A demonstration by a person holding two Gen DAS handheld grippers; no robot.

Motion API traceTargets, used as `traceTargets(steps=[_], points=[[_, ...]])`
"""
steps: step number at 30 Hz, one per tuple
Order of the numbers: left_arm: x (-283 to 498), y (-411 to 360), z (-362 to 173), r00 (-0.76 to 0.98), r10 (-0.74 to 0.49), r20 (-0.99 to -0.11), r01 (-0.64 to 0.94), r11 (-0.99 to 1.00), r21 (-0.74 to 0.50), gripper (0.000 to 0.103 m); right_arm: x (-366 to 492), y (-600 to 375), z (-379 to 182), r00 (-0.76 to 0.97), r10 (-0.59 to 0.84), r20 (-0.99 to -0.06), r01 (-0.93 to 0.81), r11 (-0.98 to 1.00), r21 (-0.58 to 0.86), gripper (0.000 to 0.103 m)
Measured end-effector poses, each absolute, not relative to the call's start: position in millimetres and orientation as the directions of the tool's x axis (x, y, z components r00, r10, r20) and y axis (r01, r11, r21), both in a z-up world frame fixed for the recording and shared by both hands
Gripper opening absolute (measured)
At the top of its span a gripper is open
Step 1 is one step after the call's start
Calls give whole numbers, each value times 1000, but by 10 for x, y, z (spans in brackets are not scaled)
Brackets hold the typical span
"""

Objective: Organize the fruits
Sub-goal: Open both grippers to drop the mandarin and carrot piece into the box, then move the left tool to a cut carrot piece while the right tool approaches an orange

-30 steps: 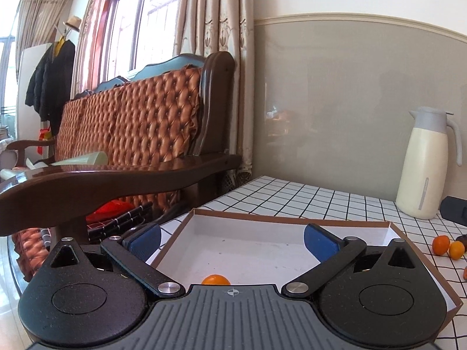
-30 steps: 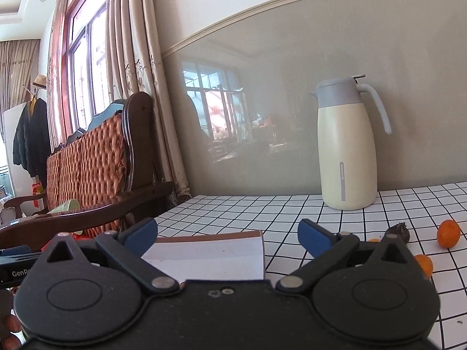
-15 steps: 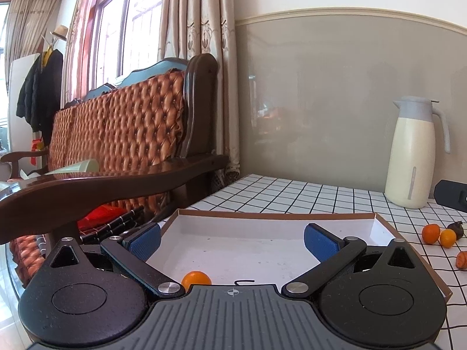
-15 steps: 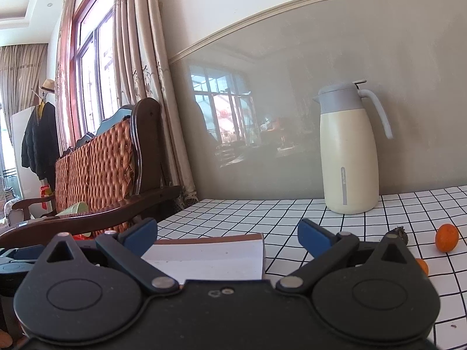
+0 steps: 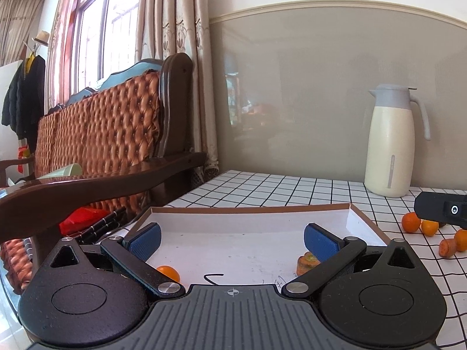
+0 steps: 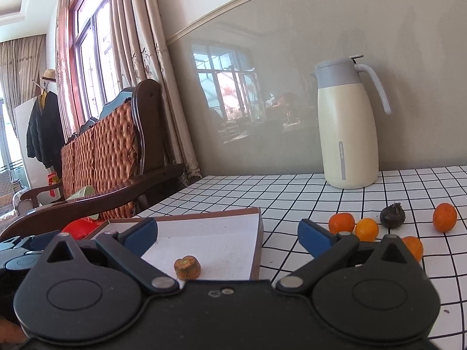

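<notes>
A: Where's the fruit?
B: A small round orange [image 5: 168, 273] and a stubby carrot chunk [image 6: 187, 267] lie in the shallow white cardboard tray [image 5: 251, 210]; more oranges [image 6: 341, 223] sit on the checked desk [image 6: 292, 195].
A: Tools?
B: Left tool [image 5: 232, 237] and right tool [image 6: 227, 232] both gape wide, empty.

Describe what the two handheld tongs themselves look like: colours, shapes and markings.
Both are alike. The left tongs have a ribbed dark grey body with a small crosshair mark, two round black housings, black link bars with silver rivets, and blue textured pads. The right tongs have a smoother black body and the same blue pads. No cables or sleeves show.
</notes>
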State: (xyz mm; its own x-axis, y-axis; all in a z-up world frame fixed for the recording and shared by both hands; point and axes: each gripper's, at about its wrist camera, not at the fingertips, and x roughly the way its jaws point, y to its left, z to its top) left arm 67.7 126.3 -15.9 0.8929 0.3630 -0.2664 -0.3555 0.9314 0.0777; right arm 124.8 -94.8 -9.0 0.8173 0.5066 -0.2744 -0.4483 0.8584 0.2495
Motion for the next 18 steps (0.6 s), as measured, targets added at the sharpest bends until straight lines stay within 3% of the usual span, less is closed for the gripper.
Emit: traceTargets(steps=[10, 18], points=[[730, 1059, -161, 907, 318, -277, -306, 948, 84, 103, 1174, -1204, -73, 845, 465, -264, -409, 880, 241, 97], [778, 754, -156, 929, 251, -274, -232, 968, 99, 103, 1228, -1454, -111, 818, 475, -325, -377, 869, 321, 97]])
